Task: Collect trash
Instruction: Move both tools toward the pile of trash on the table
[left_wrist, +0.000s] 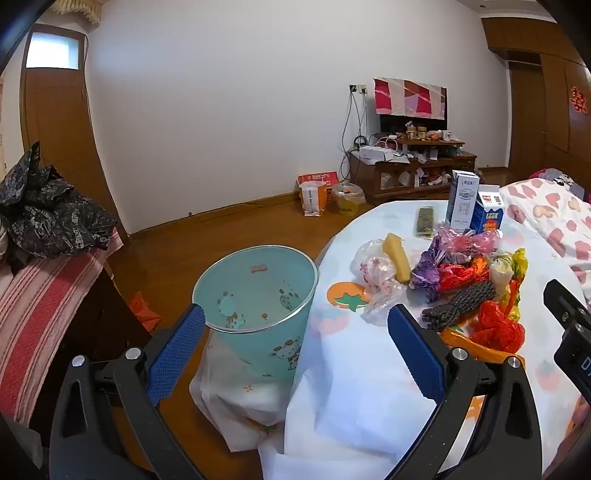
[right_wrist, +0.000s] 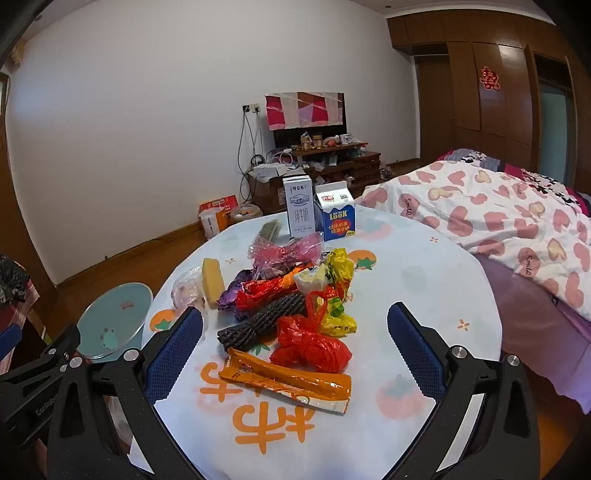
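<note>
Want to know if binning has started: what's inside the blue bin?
Nothing inside the blue bin: only printed cartoon marks on its inner wall. Its bottom is hidden below the near rim.

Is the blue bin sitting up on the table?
No, the blue bin stands on the wooden floor beside the table, below its edge.

2 cartons – 1 bin – 2 orange-red knotted bags.

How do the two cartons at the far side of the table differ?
The white milk carton is taller with a flat top; the blue carton is shorter with a white gabled top. The white one stands left of the blue one. Both are upright, side by side.
</note>
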